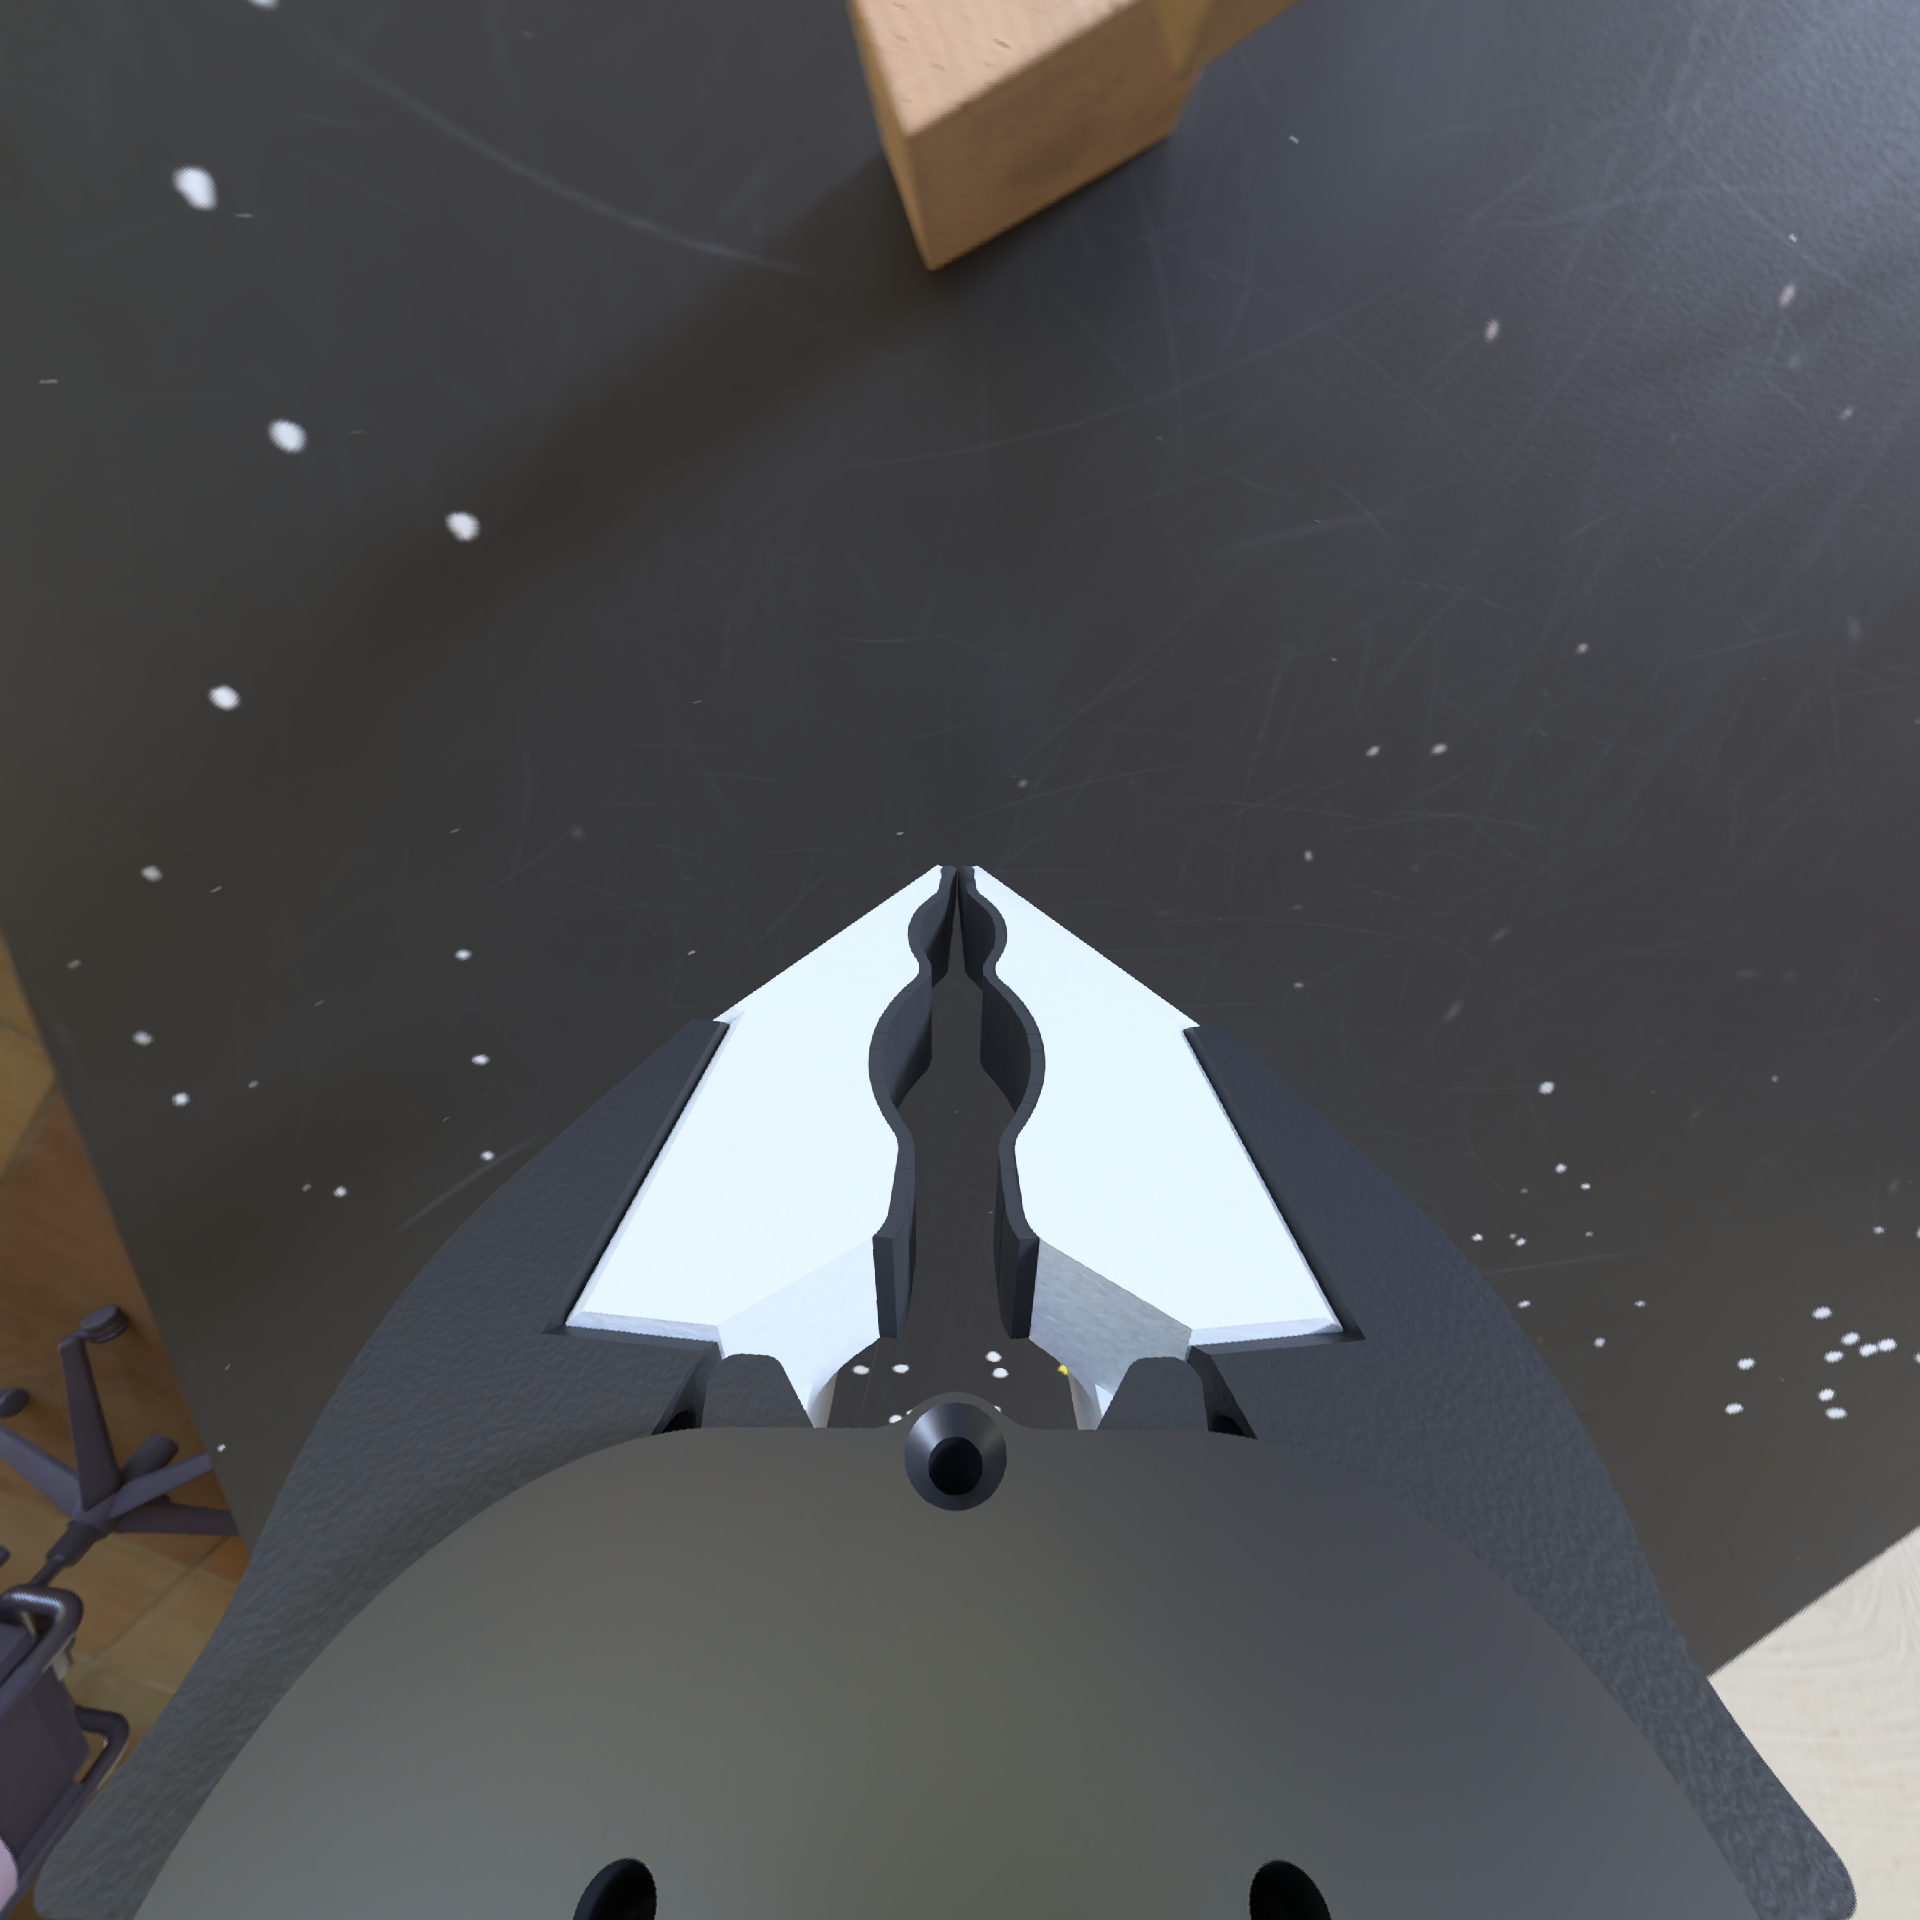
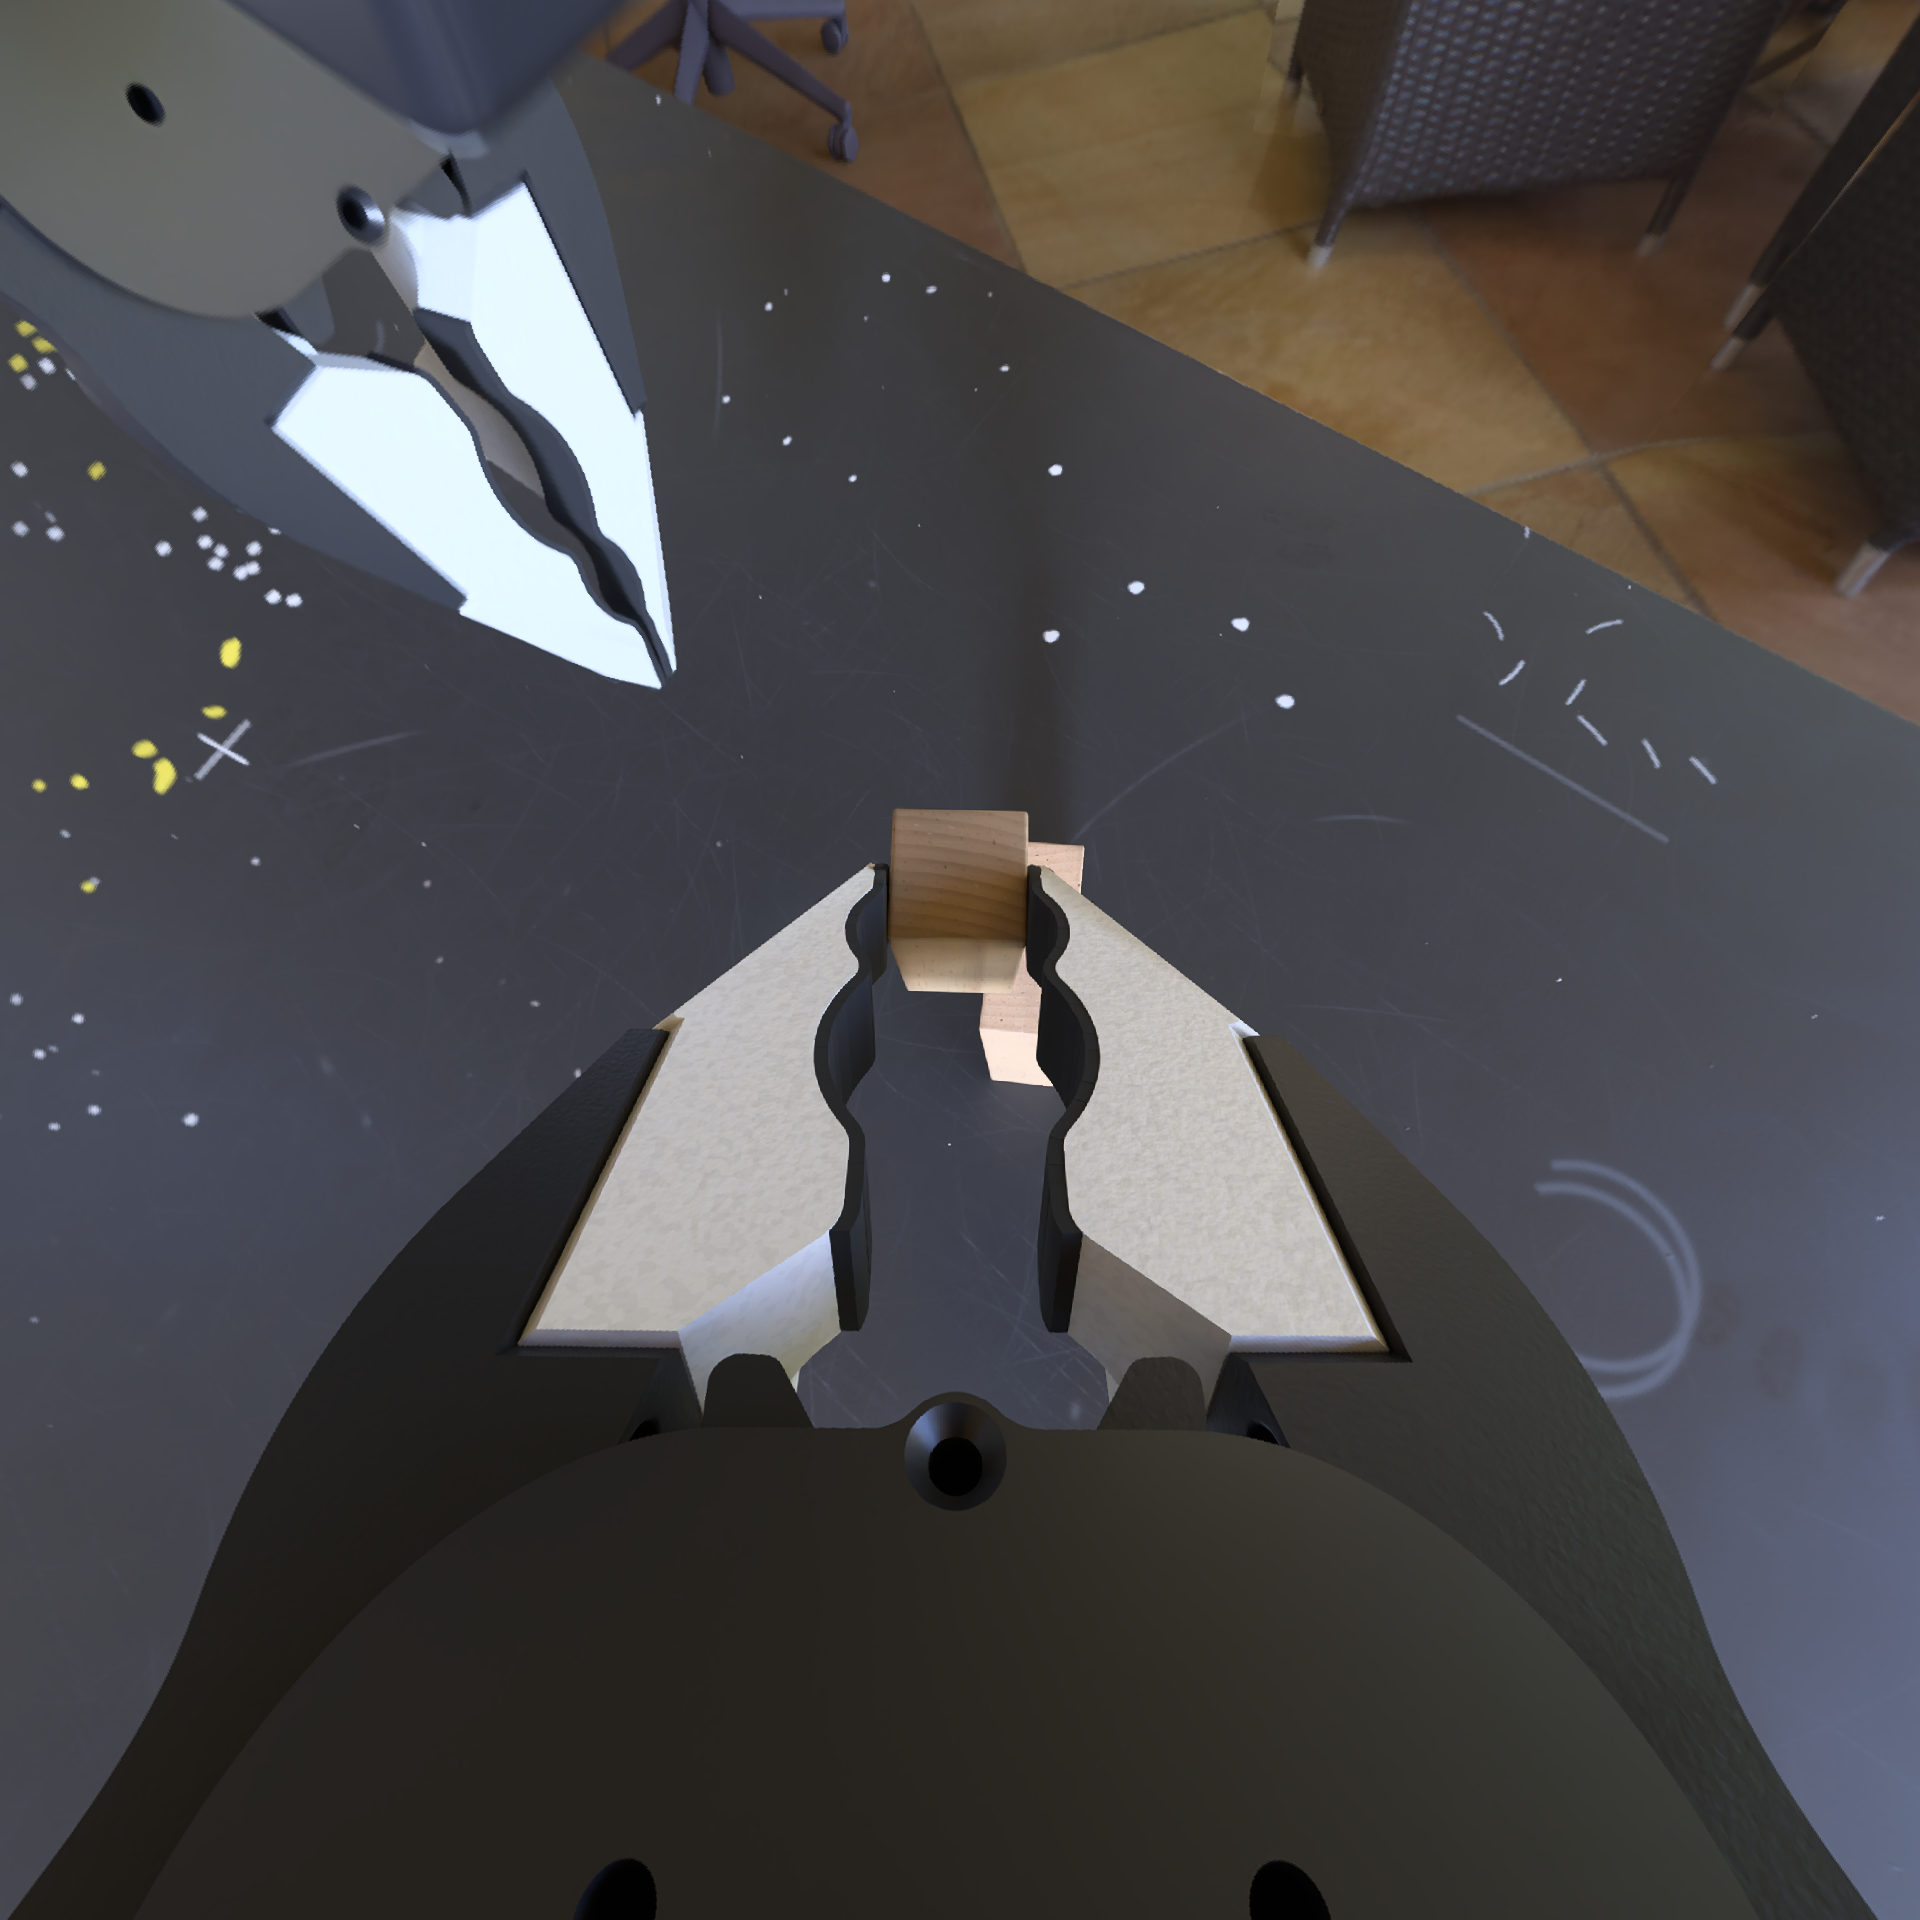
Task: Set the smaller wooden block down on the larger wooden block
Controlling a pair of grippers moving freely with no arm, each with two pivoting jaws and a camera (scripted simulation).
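Observation:
In the right wrist view my right gripper (image 2: 956,883) is shut on the smaller wooden block (image 2: 954,899), held between the fingertips. The larger wooden block (image 2: 1013,1029) lies just beneath it and a little to the right, mostly hidden by the small block and the right finger. I cannot tell whether the two blocks touch. My left gripper (image 1: 956,871) is shut and empty above the dark table (image 1: 1247,623). It also shows in the right wrist view (image 2: 660,665) at the upper left, apart from the blocks. A wooden block (image 1: 1018,114), cut off by the top edge, stands on the table ahead of it.
The dark table (image 2: 1351,987) is scratched and flecked with white and yellow marks. Its far edge runs diagonally at the upper right. Beyond it are a tiled floor, wicker chairs (image 2: 1507,94) and an office chair base (image 2: 748,62). Another chair base (image 1: 94,1475) shows at the lower left.

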